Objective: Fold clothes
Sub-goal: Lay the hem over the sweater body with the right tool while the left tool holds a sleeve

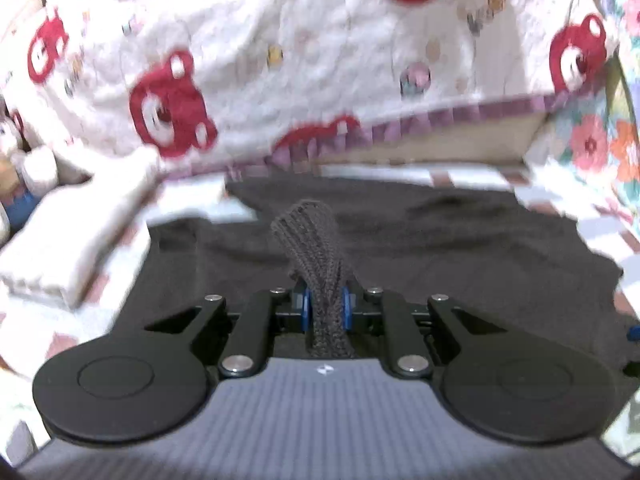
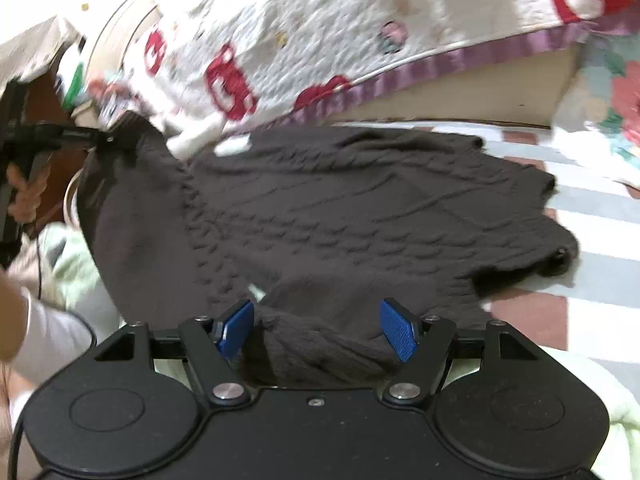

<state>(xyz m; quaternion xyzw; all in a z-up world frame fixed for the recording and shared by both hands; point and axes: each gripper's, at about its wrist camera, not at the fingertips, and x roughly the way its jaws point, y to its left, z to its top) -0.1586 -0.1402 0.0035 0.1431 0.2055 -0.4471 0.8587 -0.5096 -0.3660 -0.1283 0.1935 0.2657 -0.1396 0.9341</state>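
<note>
The left gripper (image 1: 325, 307) is pinching a ribbed strip of the dark brown sweater (image 1: 400, 248) between its blue pads (image 1: 306, 307), the strip standing up from the centre of the left wrist frame and leaning toward the upper left. The right gripper (image 2: 318, 330) is holding its blue pads (image 2: 398, 330) wide apart, with a bunched edge of the sweater (image 2: 320, 208) lying between them, untouched by either pad as far as the blur allows. In the right wrist frame the sweater is lying spread across the striped sheet (image 2: 592, 280), its long axis running from the left edge toward the right middle. A white quilt with red bears (image 1: 280, 60) is filling the top of both frames
</note>
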